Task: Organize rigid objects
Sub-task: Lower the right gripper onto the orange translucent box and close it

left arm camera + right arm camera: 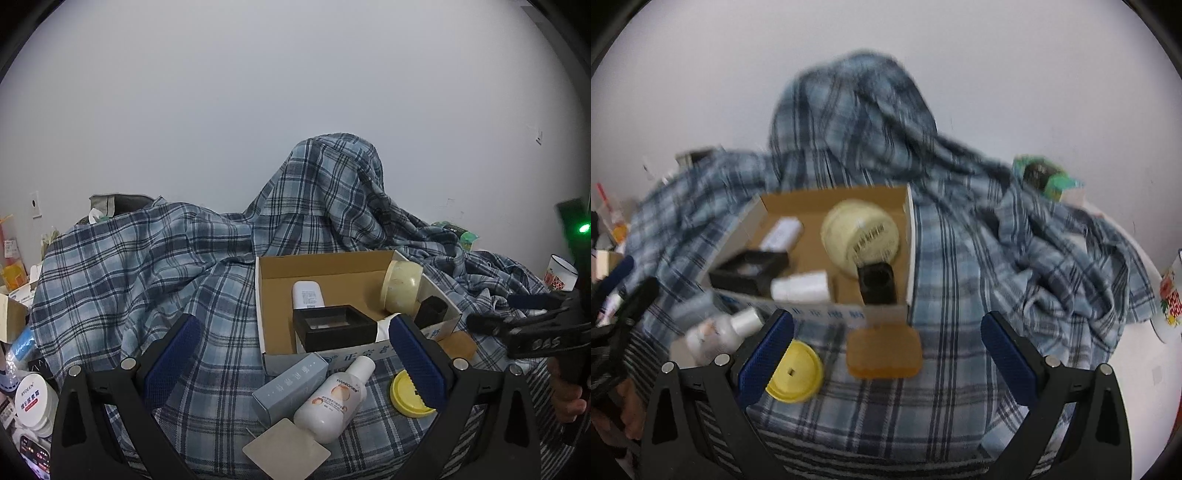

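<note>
An open cardboard box (273, 266) (910, 236) sits on a blue plaid cloth. In it lie a cream jar (400, 291) (862, 236), a black square case (332, 326) (746, 271), a white tube (306, 293) (781, 232), a white bottle (799, 286) and a small black container (430, 312) (877, 284). In front of the box lie a white lotion bottle (332, 400) (716, 332), a grey-blue carton (290, 386), a yellow lid (400, 393) (796, 371), an amber soap bar (884, 349) (460, 341) and a grey card (286, 452). My left gripper (295, 360) is open and empty above these. My right gripper (886, 350) is open and empty over the soap bar.
The plaid cloth (147, 266) drapes over a tall hump behind the box. A white jar (35, 402) and clutter crowd the left edge. A printed mug (559, 277) (1172, 295) stands at the right, and a green packet (1047, 177) at the back right.
</note>
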